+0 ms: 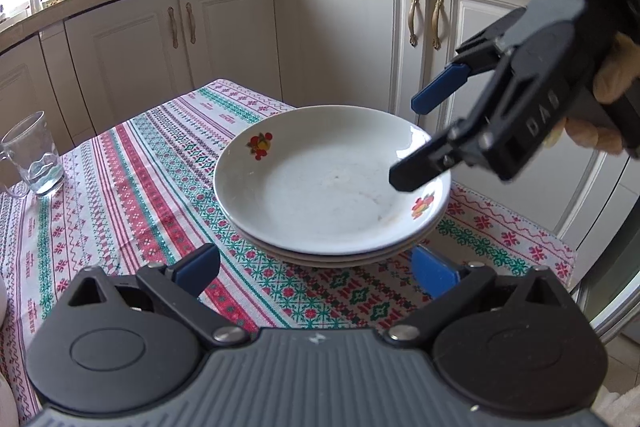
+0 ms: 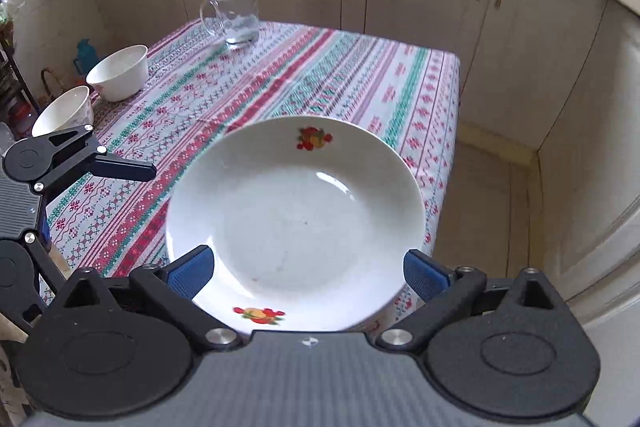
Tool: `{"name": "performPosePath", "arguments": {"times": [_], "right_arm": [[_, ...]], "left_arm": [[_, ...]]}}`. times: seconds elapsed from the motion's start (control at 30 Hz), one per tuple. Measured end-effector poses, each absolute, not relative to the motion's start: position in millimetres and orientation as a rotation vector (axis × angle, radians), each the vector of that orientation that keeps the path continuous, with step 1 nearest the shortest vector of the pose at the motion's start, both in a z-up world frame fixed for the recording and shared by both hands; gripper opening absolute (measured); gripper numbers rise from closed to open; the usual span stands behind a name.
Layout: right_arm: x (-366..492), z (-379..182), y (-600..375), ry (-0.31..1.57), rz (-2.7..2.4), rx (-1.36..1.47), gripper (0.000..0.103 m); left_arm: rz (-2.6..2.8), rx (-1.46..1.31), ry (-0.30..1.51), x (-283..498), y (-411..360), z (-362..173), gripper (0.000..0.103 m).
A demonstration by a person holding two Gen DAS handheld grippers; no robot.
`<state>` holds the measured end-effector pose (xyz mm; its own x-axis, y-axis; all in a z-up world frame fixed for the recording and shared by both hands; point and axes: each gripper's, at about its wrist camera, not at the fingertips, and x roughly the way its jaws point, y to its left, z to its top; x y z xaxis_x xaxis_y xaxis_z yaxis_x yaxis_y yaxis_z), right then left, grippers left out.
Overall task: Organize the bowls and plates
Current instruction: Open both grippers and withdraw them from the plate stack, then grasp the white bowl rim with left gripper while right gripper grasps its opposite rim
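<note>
A stack of white plates with fruit decals (image 1: 328, 183) lies on the patterned tablecloth near the table's corner; it also shows in the right wrist view (image 2: 296, 223). My right gripper (image 2: 308, 273) is open and empty, hovering over the near rim of the top plate; in the left wrist view it (image 1: 412, 139) comes in from the right above the plate's right rim. My left gripper (image 1: 316, 267) is open and empty, just in front of the stack. Two white bowls (image 2: 118, 71) (image 2: 64, 109) stand at the table's left edge.
A glass mug (image 1: 34, 155) stands on the tablecloth (image 1: 132, 187), also seen in the right wrist view (image 2: 236, 15). White cabinets (image 1: 352, 39) run behind the table. The table's corner and edge lie right beside the plates (image 2: 444, 163).
</note>
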<state>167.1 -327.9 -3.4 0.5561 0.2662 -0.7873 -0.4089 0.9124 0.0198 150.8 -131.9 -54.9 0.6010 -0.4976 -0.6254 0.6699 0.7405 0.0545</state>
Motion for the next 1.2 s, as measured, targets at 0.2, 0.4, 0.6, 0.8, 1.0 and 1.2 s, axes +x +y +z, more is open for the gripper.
{"name": "performPosePath", "arguments": {"times": [0.2,0.4,0.6,0.8,1.0,1.2], "right_arm": [[139,1,-302,0.806,0.424,-0.220,0.103],[116,11,-284,0.719,0.447,-0.179,0.103],[104,17,-261,0.669,0.439,-0.164,0.103],[92,20,-227,0.632,0.470,-0.172,0.103],[81,20,-187,0.606,0.537,-0.211,0.103],[79,17,-144,0.614,0.627,-0.237,0.103]], "left_arm": [[-0.684,0.267,0.604,140,-120,-45,0.102],[-0.665,0.252,0.581,122,-103,-32,0.102],[-0.620,0.245,0.554,102,-79,-18,0.102],[-0.525,0.231,0.550,77,-42,-12,0.102],[-0.414,0.229,0.564,51,2,-17,0.102],[-0.303,0.228,0.568,32,45,-21,0.102]]}}
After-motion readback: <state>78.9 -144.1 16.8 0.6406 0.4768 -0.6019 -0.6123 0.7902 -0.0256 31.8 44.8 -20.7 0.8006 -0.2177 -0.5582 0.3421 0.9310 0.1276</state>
